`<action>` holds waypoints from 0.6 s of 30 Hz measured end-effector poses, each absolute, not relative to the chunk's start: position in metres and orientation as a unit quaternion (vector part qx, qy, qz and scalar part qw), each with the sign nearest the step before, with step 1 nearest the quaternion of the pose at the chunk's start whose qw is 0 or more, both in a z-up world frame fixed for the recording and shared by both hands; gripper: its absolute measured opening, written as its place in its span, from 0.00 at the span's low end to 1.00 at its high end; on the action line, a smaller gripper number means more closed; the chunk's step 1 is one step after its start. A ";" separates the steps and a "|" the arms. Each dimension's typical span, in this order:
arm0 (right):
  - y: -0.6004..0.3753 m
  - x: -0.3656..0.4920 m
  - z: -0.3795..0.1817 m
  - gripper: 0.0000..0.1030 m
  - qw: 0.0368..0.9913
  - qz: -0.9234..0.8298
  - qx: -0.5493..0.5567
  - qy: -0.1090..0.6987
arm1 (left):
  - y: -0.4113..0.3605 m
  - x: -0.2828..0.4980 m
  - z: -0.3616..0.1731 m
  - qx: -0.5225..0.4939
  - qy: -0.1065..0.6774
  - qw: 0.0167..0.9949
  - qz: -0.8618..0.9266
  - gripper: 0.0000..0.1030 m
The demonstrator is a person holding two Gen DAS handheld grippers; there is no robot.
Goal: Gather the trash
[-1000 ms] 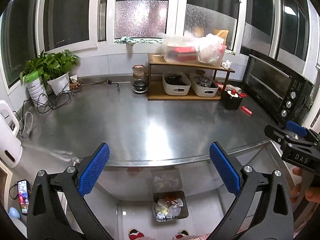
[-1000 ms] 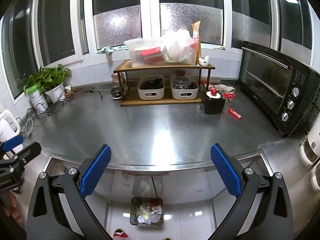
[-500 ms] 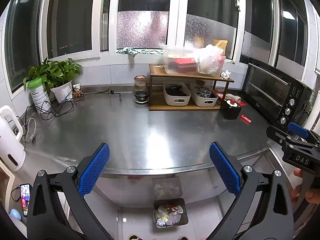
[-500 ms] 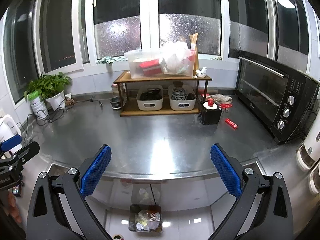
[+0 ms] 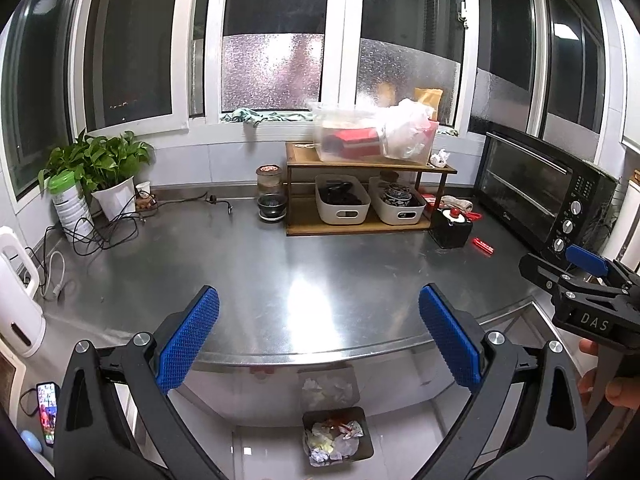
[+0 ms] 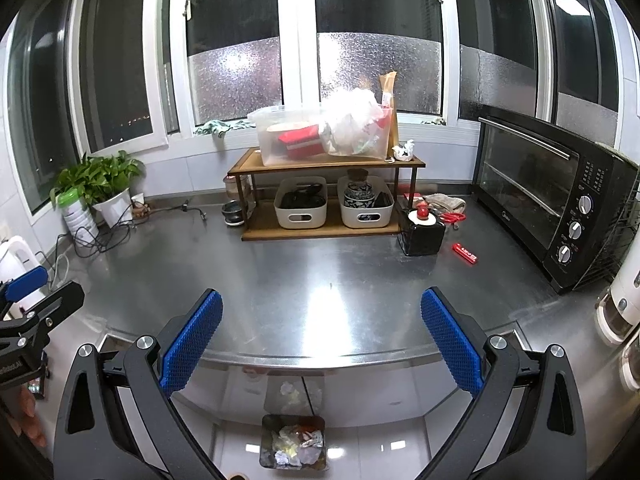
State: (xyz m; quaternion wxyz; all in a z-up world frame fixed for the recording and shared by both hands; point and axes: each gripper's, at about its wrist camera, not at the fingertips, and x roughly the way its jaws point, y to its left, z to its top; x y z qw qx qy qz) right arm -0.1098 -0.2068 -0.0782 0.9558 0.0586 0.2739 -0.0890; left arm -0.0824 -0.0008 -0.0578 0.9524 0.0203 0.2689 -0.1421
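a: we've lifted and pulled both grippers back; more window shows above the bare steel counter than a second ago, so we judge collecting nearly finished.

b: agreed. our left gripper and right gripper both hold their blue pads wide apart, gripping nothing.

a: the crumpled trash sits in the dark floor bin, below the counter edge, well under our fingers.
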 end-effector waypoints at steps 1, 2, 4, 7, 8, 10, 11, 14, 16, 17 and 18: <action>-0.207 -0.109 -0.078 0.97 0.956 -0.089 0.059 0.274 | -0.001 -0.082 -0.058 0.022 0.269 0.952 -0.142 0.92; -0.207 -0.108 -0.078 0.97 0.956 -0.088 0.059 0.274 | -0.001 -0.081 -0.057 0.022 0.269 0.952 -0.142 0.92; -0.207 -0.107 -0.078 0.97 0.956 -0.087 0.060 0.275 | -0.002 -0.079 -0.058 0.024 0.271 0.952 -0.141 0.92; -0.209 -0.104 -0.078 0.97 0.956 -0.084 0.061 0.276 | -0.003 -0.077 -0.060 0.026 0.274 0.952 -0.138 0.92; -0.209 -0.104 -0.078 0.97 0.956 -0.083 0.061 0.276 | -0.003 -0.077 -0.060 0.026 0.274 0.951 -0.138 0.92; -0.209 -0.104 -0.079 0.97 0.955 -0.083 0.062 0.276 | -0.003 -0.076 -0.059 0.026 0.274 0.952 -0.138 0.92; -0.209 -0.103 -0.078 0.97 0.955 -0.082 0.062 0.277 | -0.003 -0.076 -0.059 0.026 0.274 0.952 -0.138 0.92; -0.210 -0.101 -0.078 0.97 0.956 -0.080 0.061 0.277 | -0.003 -0.075 -0.060 0.026 0.273 0.952 -0.137 0.92; -0.209 -0.101 -0.078 0.97 0.956 -0.081 0.061 0.277 | -0.003 -0.074 -0.060 0.025 0.272 0.952 -0.137 0.92; -0.209 -0.100 -0.078 0.97 0.956 -0.081 0.061 0.276 | -0.002 -0.073 -0.060 0.025 0.272 0.952 -0.137 0.92; -0.209 -0.100 -0.078 0.97 0.956 -0.081 0.062 0.275 | -0.003 -0.073 -0.060 0.025 0.273 0.952 -0.137 0.92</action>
